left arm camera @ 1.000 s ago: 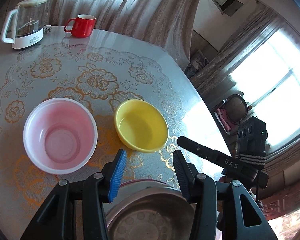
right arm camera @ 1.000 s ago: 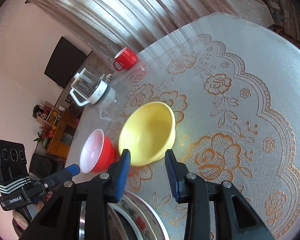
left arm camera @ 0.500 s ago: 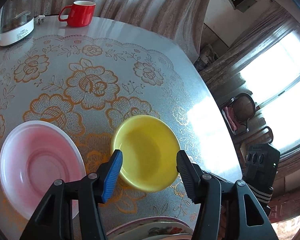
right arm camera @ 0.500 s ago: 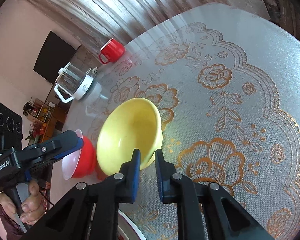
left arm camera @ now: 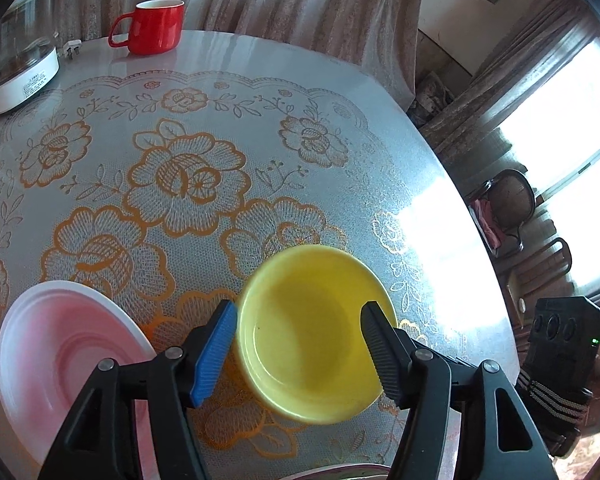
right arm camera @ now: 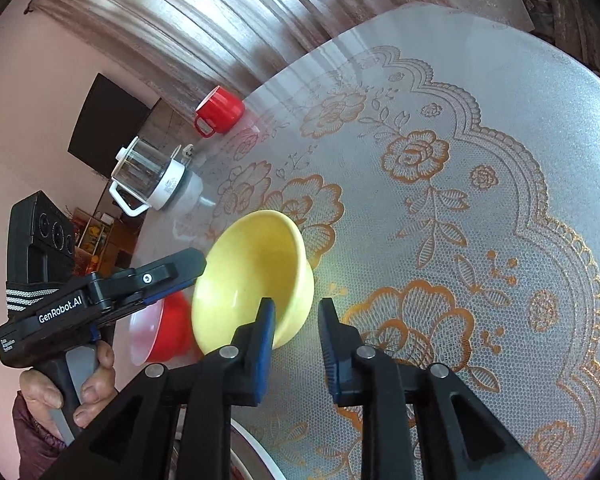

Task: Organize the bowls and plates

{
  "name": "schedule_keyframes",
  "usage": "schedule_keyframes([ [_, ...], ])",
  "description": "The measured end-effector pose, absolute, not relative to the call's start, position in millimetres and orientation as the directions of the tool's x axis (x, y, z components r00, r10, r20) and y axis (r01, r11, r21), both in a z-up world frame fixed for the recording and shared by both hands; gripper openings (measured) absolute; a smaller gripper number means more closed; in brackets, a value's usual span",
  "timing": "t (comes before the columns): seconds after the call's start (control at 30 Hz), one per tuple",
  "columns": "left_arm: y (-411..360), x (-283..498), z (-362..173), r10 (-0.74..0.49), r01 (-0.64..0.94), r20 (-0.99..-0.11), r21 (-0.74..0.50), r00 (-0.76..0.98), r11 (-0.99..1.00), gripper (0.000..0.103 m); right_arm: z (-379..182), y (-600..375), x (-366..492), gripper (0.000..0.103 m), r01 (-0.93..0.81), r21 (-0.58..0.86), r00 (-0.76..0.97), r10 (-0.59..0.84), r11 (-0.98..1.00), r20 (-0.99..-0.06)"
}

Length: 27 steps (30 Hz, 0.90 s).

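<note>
Left claw (left arm camera: 298,354), its jaws just spread wider, now straddles the yellow bowl (left arm camera: 314,332) mid-worktop (left arm camera: 260,92); right claw (right arm camera: 296,330) has parted slightly, bowl rim between its jaws, suggesting a handover toward stacking.

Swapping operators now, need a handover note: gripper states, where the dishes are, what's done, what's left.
Left hand-held gripper: open, jaws just opening, framing the yellow bowl; no grip visible.
Right hand-held gripper: open, jaws just opening, nothing between them, one pad beside the bowl's near wall.
Pink bowl sits apart, left of the yellow; plates at the near edge.
Done: no bowls nested yet.
Left: probably stack the bowls.
</note>
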<state>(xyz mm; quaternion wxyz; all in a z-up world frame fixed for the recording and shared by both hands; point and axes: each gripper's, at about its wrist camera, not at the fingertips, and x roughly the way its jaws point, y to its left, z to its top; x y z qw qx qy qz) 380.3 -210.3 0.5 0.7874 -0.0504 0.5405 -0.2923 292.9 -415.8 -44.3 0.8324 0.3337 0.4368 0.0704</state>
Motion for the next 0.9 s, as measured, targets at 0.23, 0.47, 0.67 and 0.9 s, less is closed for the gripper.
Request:
schedule_keyframes([
  [0.23,-220.4,370.6,4.0,-0.522,0.482,-0.826,-0.375,0.214,0.792,0.065,-48.2,-404.9,298.3,0.023,0.167,0.605,0.588,0.414,0.779,-0.695],
  [0.47,-234.5,364.4,5.3,-0.493,0.519,-0.843,-0.330,0.214,0.789,0.058,-49.8,-409.4,287.8,0.024,0.187,0.598,0.593,0.396,0.779,-0.701],
  [0.67,-220.9,380.1,17.6,-0.485,0.480,-0.827,-0.315,0.285,0.819,0.064,-48.7,-412.0,288.9,0.025,0.191,0.594,0.592,0.391,0.782,-0.705],
  [0.9,-230.0,385.9,-2.5,-0.478,0.481,-0.852,-0.333,0.215,0.811,0.062,-49.5,-408.7,292.4,0.025,0.186,0.607,0.593,0.404,0.773,-0.696],
])
